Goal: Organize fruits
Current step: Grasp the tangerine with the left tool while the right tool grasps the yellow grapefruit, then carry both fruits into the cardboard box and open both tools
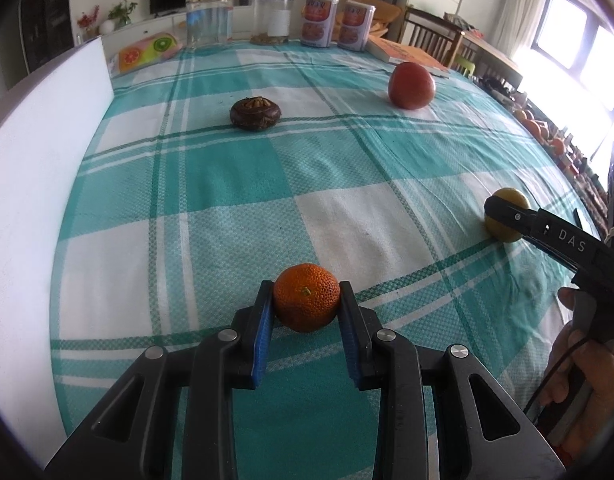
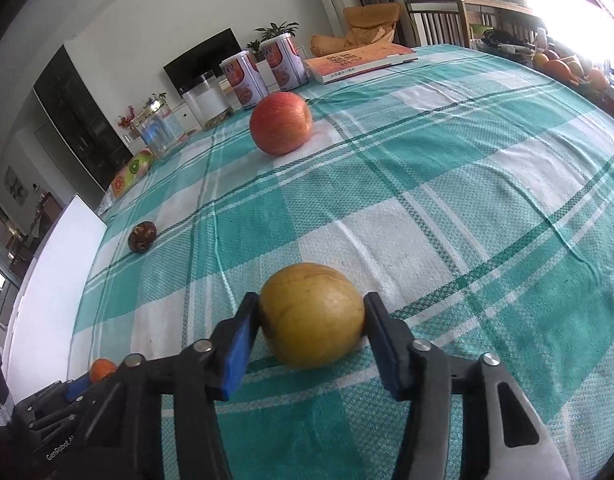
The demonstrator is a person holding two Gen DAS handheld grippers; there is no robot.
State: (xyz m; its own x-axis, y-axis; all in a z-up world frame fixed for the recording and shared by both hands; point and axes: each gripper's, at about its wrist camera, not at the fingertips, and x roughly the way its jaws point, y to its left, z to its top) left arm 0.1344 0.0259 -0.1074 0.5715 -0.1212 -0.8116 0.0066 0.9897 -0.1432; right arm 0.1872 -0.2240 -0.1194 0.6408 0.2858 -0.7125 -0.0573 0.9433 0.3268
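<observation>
My left gripper (image 1: 306,294) is shut on a small orange mandarin (image 1: 306,303) that rests low over the checked tablecloth; it also shows in the right wrist view (image 2: 102,369). My right gripper (image 2: 311,306) is shut on a yellow-brown round fruit (image 2: 311,314), which also shows in the left wrist view (image 1: 507,220) at the right. A red apple (image 1: 411,85) (image 2: 281,123) sits at the far side. A dark brown water chestnut (image 1: 255,113) (image 2: 142,236) lies at the far left.
A white board (image 1: 39,184) stands along the table's left edge. At the back stand a glass jar (image 1: 209,19), two printed cans (image 1: 319,20), a book (image 1: 407,54) and a fruit-print pack (image 1: 147,50). Chairs and more fruit (image 2: 563,70) are beyond the right edge.
</observation>
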